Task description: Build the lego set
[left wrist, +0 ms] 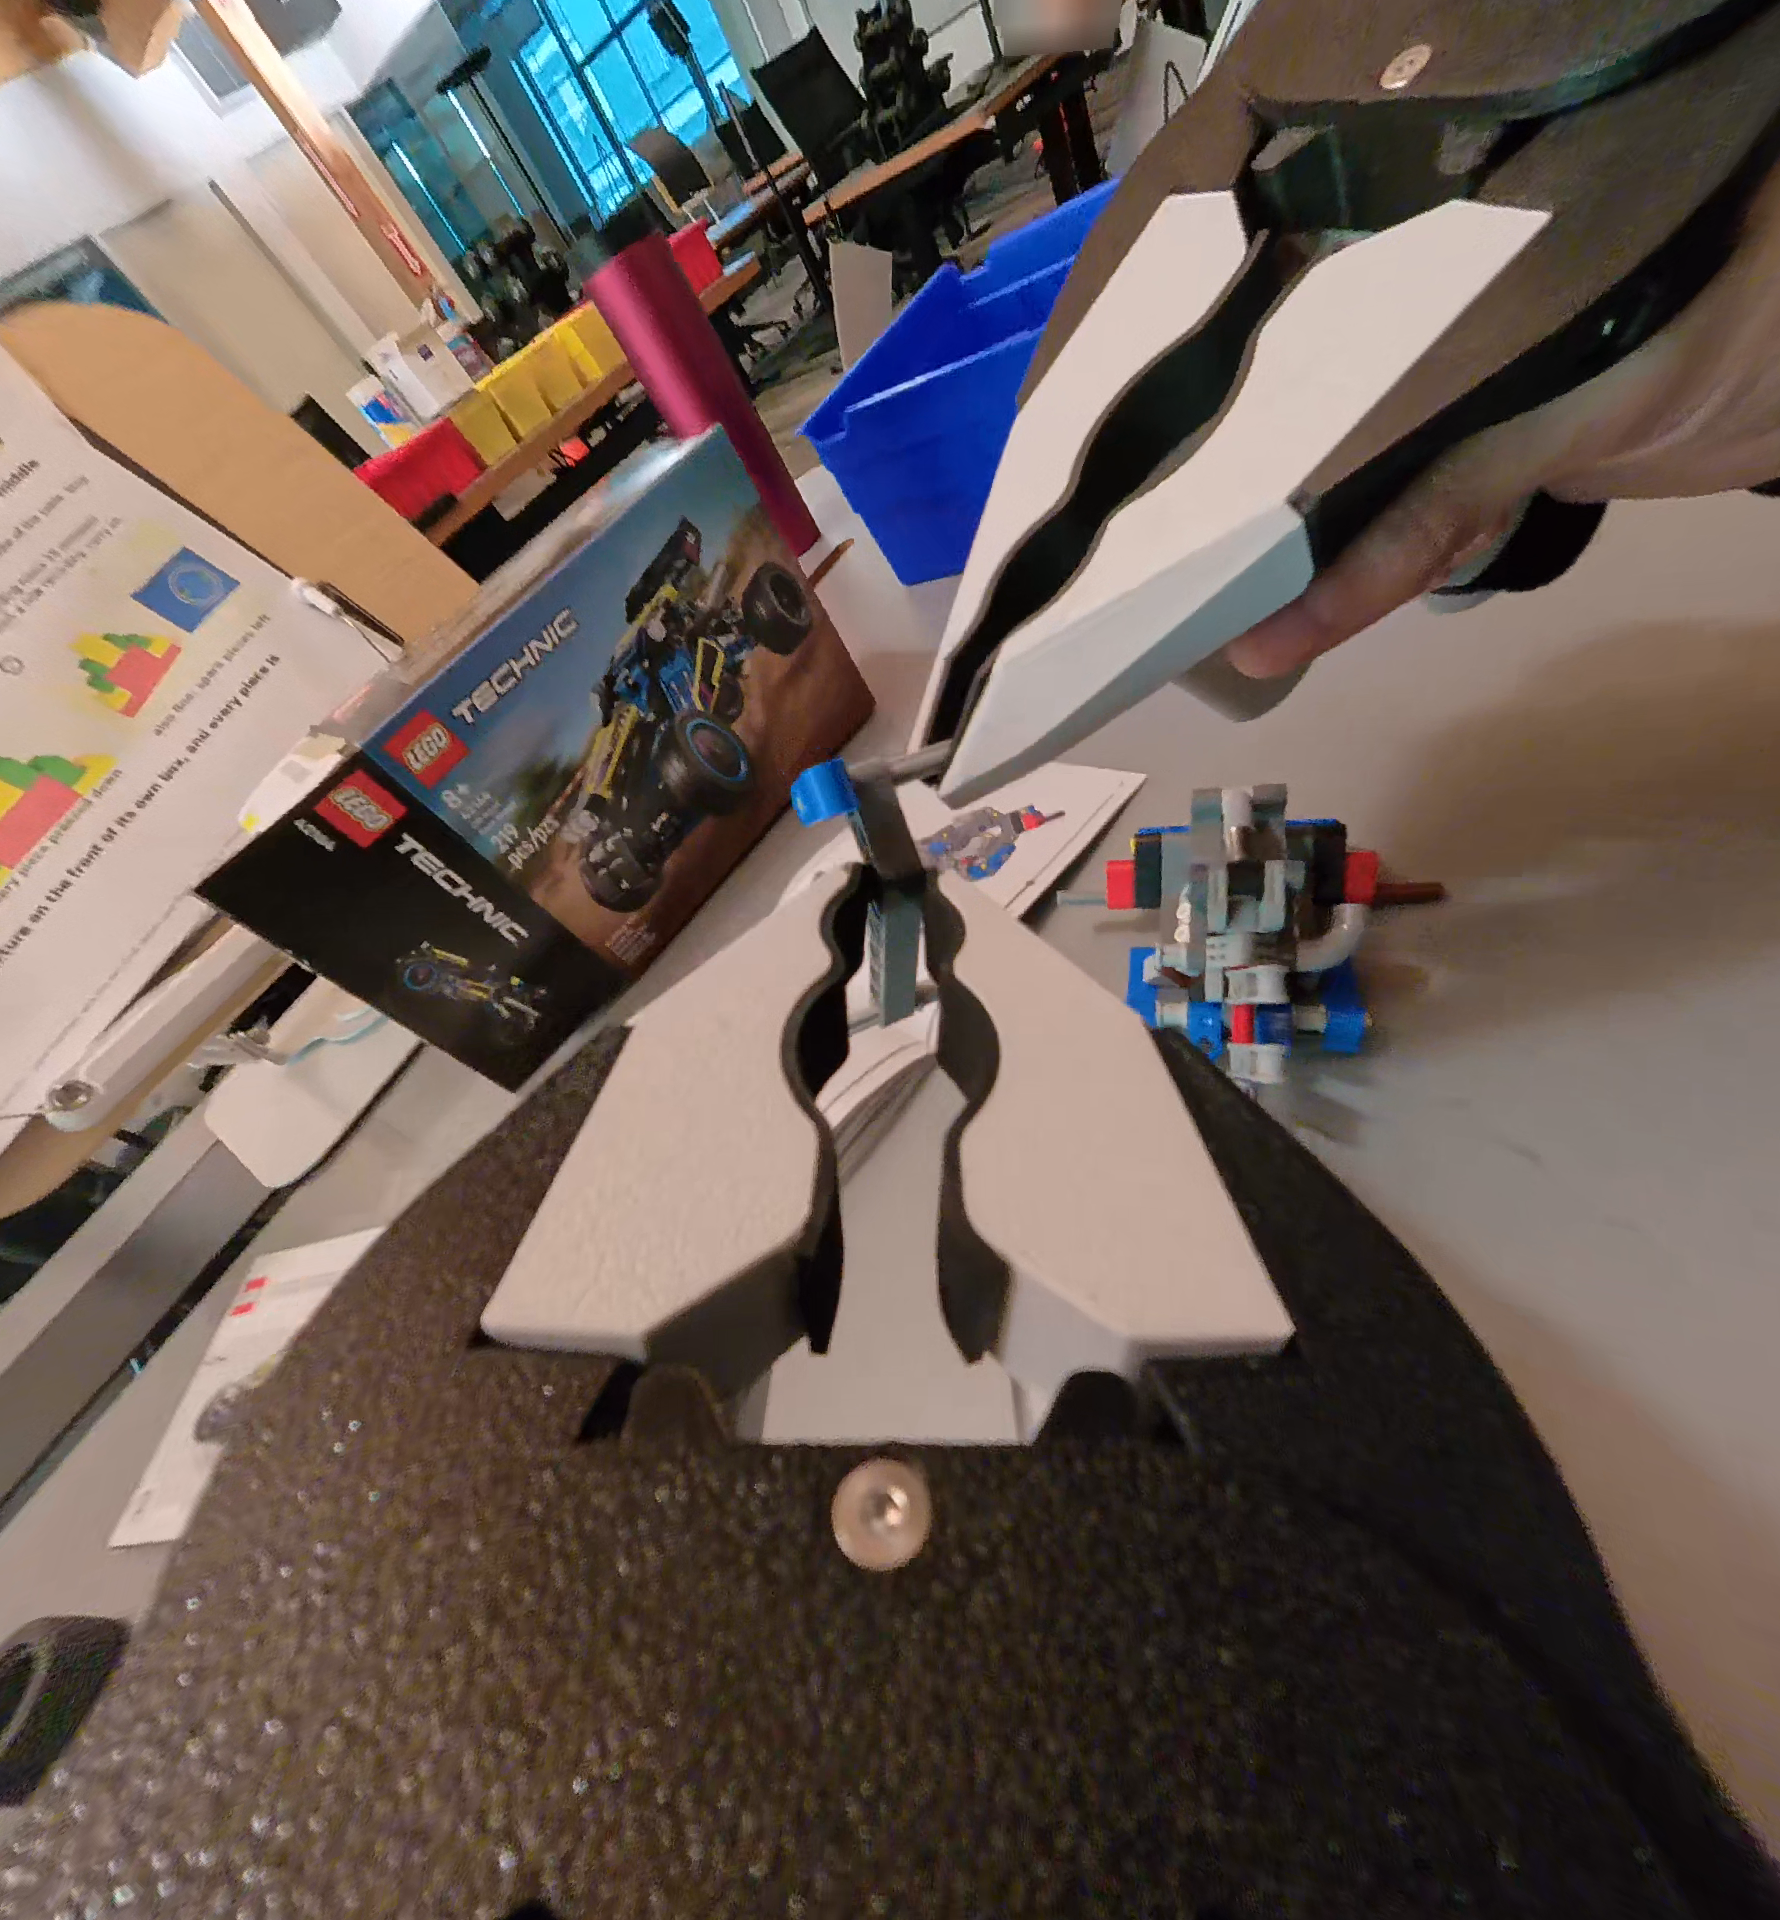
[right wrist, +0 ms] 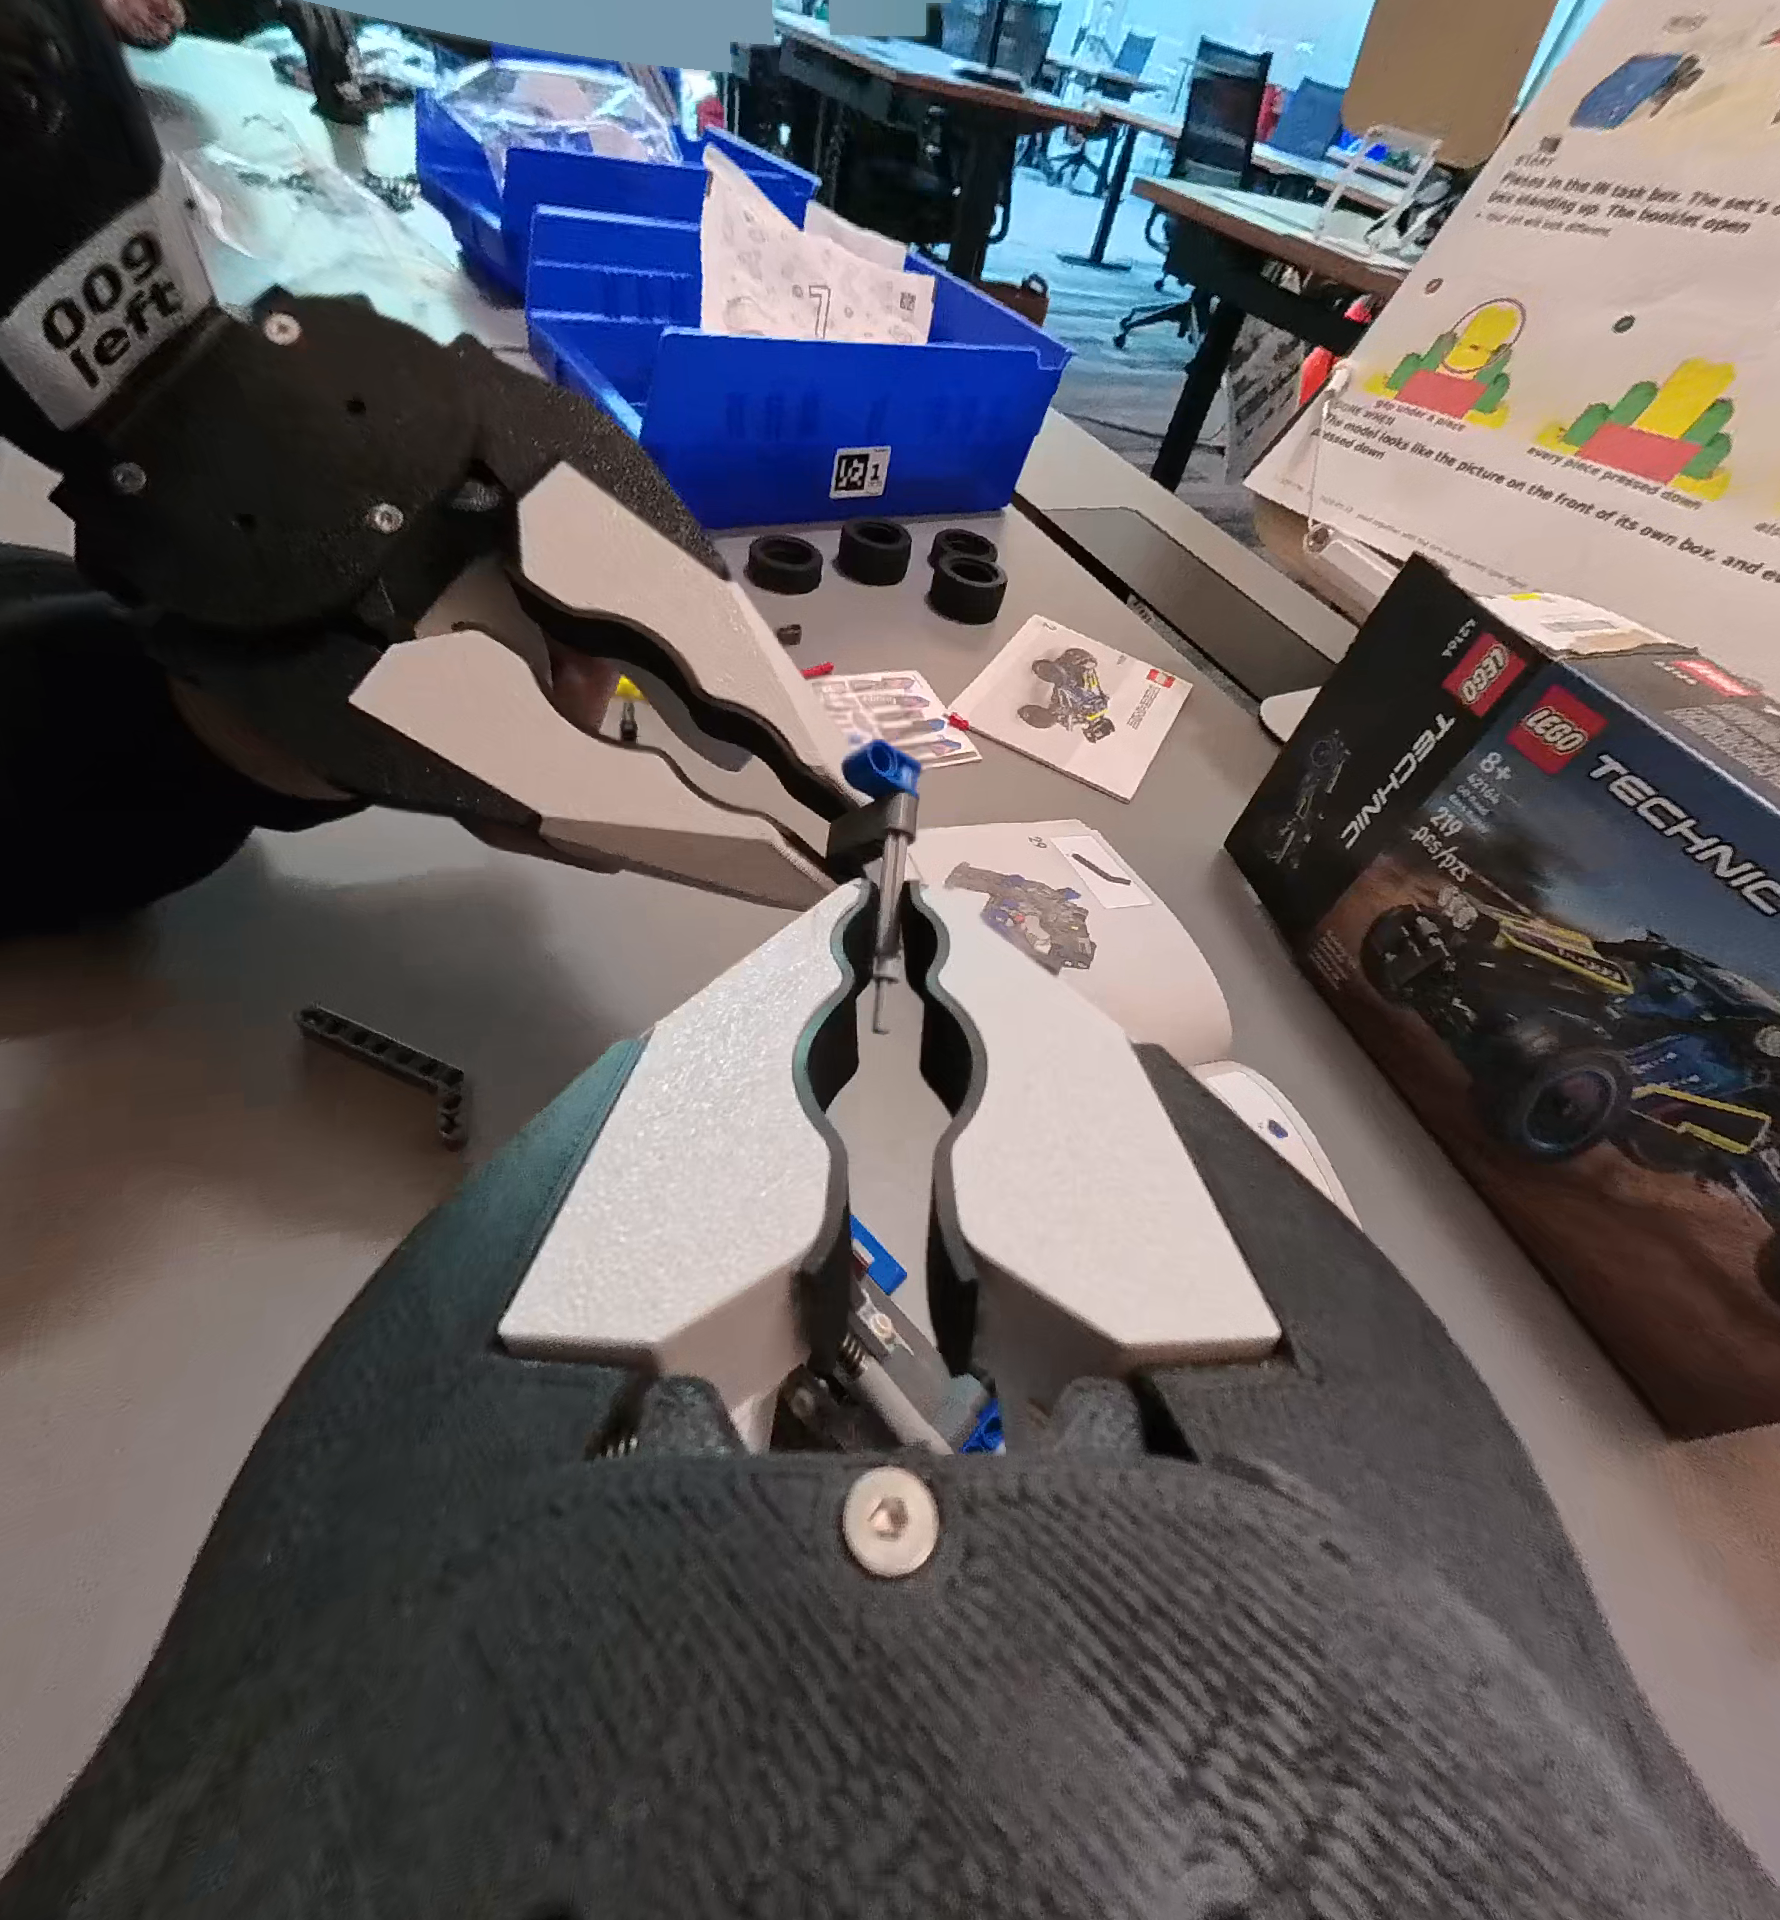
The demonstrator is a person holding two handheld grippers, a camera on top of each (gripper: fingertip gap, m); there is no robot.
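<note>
My left gripper (left wrist: 891, 878) is shut on a dark grey beam (left wrist: 891, 940) that stands upright between its tips. My right gripper (left wrist: 946, 771) comes in from the upper right, shut on a thin grey axle (left wrist: 896, 767). The axle meets the top end of the beam and carries a blue connector (left wrist: 824, 795) on its far end. In the right wrist view the right gripper (right wrist: 884, 896) holds the axle (right wrist: 891, 894) pointing up to the blue connector (right wrist: 881, 769). The left gripper (right wrist: 832, 844) pinches the beam (right wrist: 857, 831) from the left. The part-built model (left wrist: 1239, 935) sits on the table to the right.
The set's box (right wrist: 1592, 935) stands at the right, with a poster board behind it. Blue bins (right wrist: 813, 395) sit at the back, with several black tyres (right wrist: 875, 561) in front. An open instruction booklet (right wrist: 1052, 914), a leaflet (right wrist: 1073, 707) and a black angled beam (right wrist: 398, 1070) lie on the table. Less than 4 cm separates the two grippers' tips.
</note>
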